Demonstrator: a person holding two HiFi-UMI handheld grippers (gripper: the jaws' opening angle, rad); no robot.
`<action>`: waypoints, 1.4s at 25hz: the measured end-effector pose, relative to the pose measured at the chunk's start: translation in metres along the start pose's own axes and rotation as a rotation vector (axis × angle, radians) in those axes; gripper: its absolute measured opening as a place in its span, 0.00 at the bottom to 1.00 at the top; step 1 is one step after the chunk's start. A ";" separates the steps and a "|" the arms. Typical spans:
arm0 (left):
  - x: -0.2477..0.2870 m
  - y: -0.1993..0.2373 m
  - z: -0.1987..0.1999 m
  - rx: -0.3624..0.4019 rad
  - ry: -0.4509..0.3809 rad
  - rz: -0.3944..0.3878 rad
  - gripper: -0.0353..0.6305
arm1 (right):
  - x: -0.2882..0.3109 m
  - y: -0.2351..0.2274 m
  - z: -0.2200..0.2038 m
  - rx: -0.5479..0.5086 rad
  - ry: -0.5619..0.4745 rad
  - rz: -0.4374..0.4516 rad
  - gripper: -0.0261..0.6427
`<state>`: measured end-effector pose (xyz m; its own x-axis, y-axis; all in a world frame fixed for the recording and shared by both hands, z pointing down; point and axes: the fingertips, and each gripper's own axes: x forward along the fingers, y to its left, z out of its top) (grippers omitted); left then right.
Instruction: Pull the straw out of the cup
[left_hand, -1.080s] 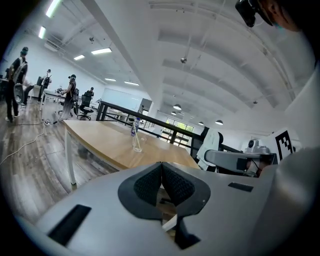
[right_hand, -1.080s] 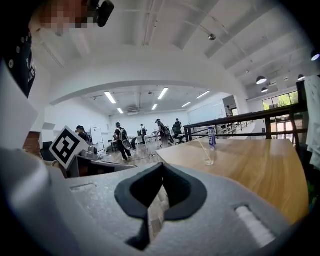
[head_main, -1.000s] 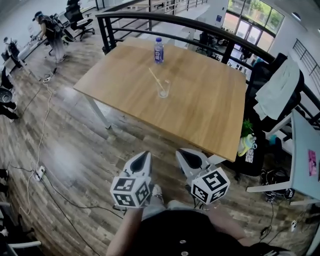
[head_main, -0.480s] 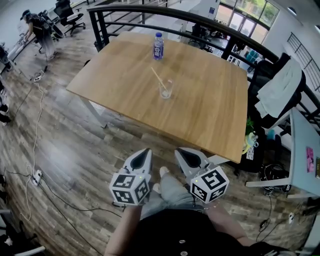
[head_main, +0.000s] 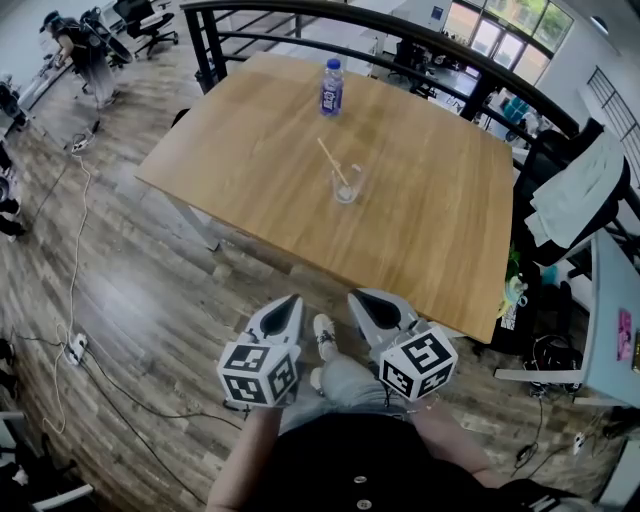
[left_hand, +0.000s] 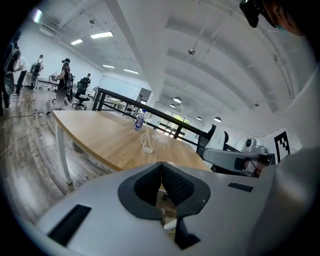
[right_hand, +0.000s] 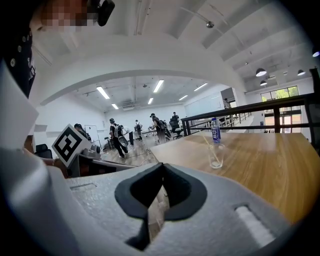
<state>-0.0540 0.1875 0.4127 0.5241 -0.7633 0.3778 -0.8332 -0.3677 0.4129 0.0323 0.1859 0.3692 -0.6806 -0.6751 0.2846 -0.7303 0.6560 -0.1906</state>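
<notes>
A clear glass cup (head_main: 346, 186) stands near the middle of the wooden table (head_main: 250, 150), with a pale straw (head_main: 332, 160) leaning out of it toward the far left. The cup (left_hand: 147, 144) and straw show small in the left gripper view, and the cup (right_hand: 216, 156) again in the right gripper view. My left gripper (head_main: 288, 305) and right gripper (head_main: 362, 301) hover side by side over the floor, short of the table's near edge. Both are shut with nothing between their pads.
A water bottle (head_main: 331, 88) with a blue label stands at the table's far side. A black railing (head_main: 400, 40) runs behind the table. A chair draped with white cloth (head_main: 575, 190) sits to the right. Cables (head_main: 75, 300) lie on the floor at left, and people stand at far desks.
Both grippers and the view have moved forward toward the table; the cup and table edge now lie closer. The jaws stay shut.
</notes>
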 end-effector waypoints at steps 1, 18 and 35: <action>0.005 0.004 0.004 0.001 0.004 0.002 0.08 | 0.007 -0.005 0.002 0.003 0.000 0.002 0.04; 0.124 0.050 0.097 0.022 -0.014 0.025 0.08 | 0.113 -0.116 0.069 -0.013 -0.026 0.034 0.04; 0.179 0.055 0.110 0.051 0.057 0.024 0.08 | 0.137 -0.172 0.077 0.040 -0.027 0.014 0.04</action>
<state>-0.0254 -0.0284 0.4118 0.5118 -0.7411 0.4345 -0.8528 -0.3772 0.3611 0.0601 -0.0458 0.3686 -0.6914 -0.6756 0.2560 -0.7224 0.6515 -0.2317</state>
